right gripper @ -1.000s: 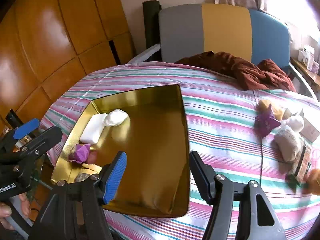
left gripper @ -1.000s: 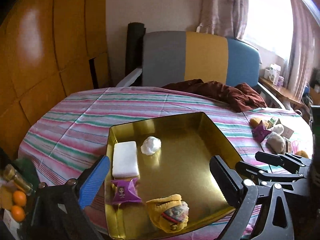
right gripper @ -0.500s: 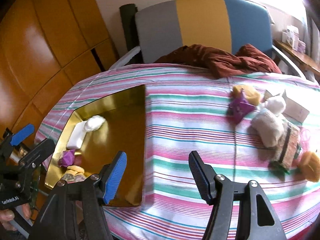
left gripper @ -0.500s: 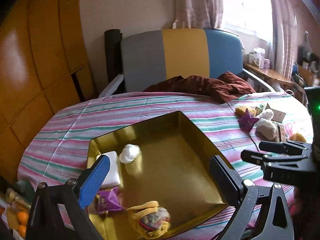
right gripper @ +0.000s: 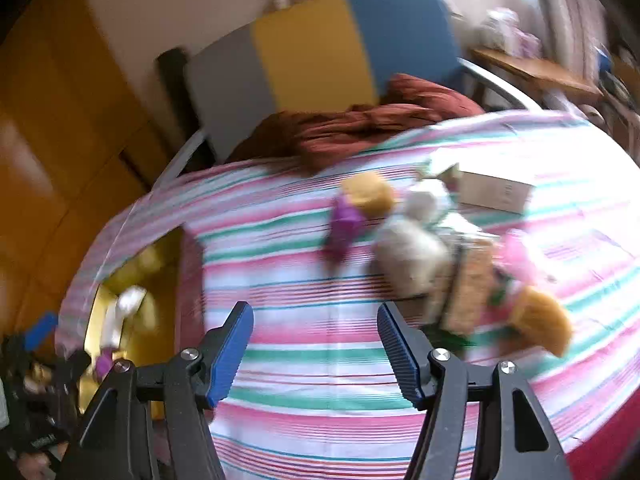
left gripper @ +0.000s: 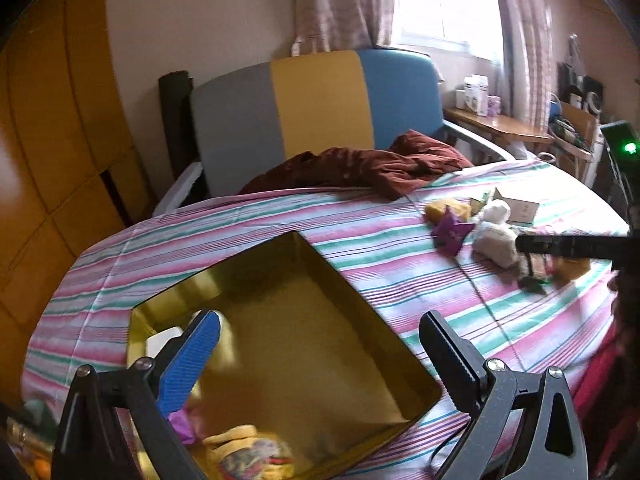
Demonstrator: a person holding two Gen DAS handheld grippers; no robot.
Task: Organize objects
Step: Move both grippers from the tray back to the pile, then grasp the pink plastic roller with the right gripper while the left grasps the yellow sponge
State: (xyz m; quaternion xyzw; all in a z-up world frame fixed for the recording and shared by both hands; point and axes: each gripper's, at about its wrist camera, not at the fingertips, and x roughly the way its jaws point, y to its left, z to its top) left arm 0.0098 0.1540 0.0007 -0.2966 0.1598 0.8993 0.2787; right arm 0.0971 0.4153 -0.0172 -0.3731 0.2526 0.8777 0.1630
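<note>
Snacks and packets (right gripper: 416,248): loose cluster on the striped tablecloth (right gripper: 320,320), far right of the table, blurred.
Right gripper (right gripper: 316,344): jaws spread partway, nothing between them, above bare cloth near the cluster.
Left gripper (left gripper: 320,356): jaws wide, empty, over the tray.
Gold tray (left gripper: 360,300): holds a white block (left gripper: 160,344), a purple packet (left gripper: 182,420) and a yellow pouch (left gripper: 248,452).
</note>
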